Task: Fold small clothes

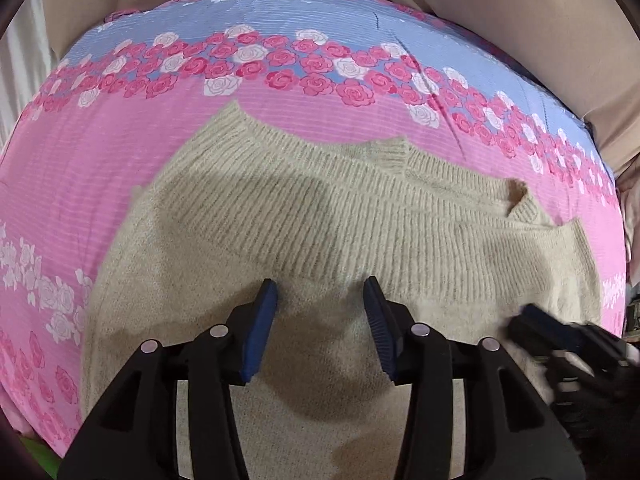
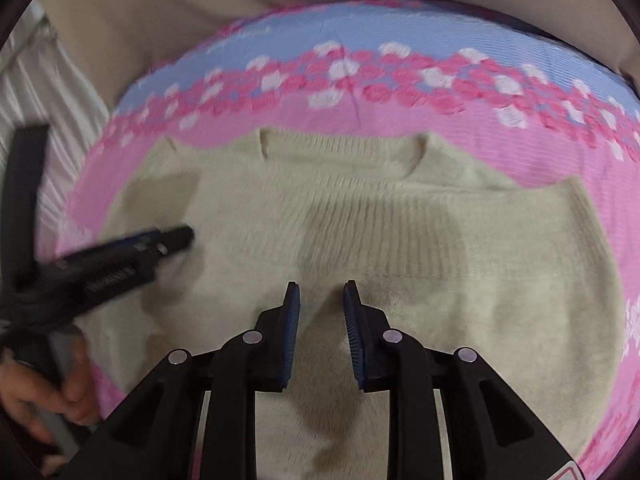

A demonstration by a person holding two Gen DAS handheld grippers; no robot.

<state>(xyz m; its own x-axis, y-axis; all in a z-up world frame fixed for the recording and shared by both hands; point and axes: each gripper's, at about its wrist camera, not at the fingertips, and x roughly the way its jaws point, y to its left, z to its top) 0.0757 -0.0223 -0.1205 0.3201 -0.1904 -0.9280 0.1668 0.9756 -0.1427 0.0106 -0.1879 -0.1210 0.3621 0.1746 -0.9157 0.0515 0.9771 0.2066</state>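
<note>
A beige knit sweater lies flat on the bed, with a ribbed band folded across its middle. My left gripper hovers over the sweater's near half, open, with nothing between its blue pads. The right gripper shows blurred at the right edge of the left wrist view. In the right wrist view the sweater fills the centre, neckline at the far side. My right gripper is above it, jaws a narrow gap apart and holding nothing. The left gripper reaches in from the left, held by a hand.
The sweater rests on a pink and blue bed sheet printed with roses. Beige fabric rises behind the bed's far edge. A white pleated curtain hangs at the left. Bare sheet surrounds the sweater.
</note>
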